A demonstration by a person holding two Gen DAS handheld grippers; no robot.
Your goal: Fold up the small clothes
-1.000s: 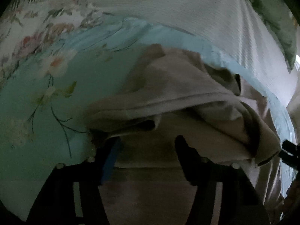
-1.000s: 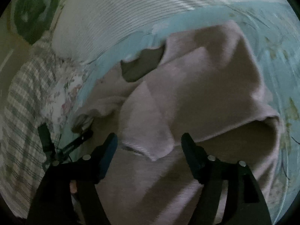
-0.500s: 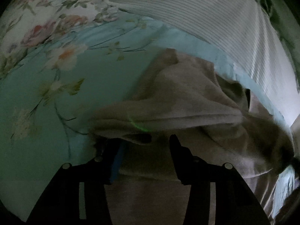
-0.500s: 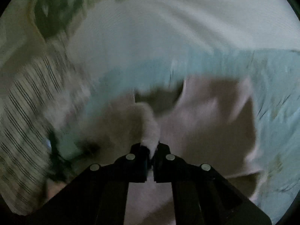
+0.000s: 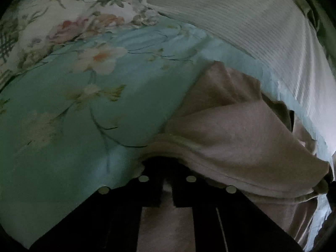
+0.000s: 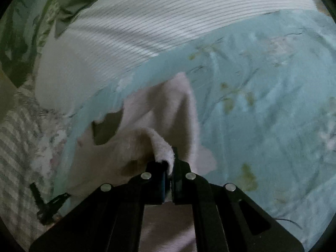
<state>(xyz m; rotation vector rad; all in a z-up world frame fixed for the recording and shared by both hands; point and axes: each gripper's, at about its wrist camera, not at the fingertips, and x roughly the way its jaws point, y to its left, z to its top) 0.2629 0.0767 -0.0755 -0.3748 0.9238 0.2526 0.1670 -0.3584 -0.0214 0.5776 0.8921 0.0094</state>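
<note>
A small pale pink-beige garment (image 5: 237, 132) lies rumpled on a light blue floral bedsheet (image 5: 69, 138). My left gripper (image 5: 168, 168) is shut on the garment's near hem, which drapes over the fingertips and hides them. In the right wrist view the same garment (image 6: 168, 113) is lifted in a fold, and my right gripper (image 6: 170, 166) is shut on a rolled edge of it. A dark opening (image 6: 105, 130) shows in the garment at the left.
A white ribbed blanket (image 6: 147, 27) lies across the back of the bed and also shows in the left wrist view (image 5: 262, 31). A floral pillow (image 5: 52, 16) is at far left. A checked cloth (image 6: 19, 147) and the other gripper's black tip (image 6: 48, 205) are at left.
Both grippers have gone from open to shut on the garment. The right one closed first and has lifted its edge up and to the right; the left one closed on the near hem.
</note>
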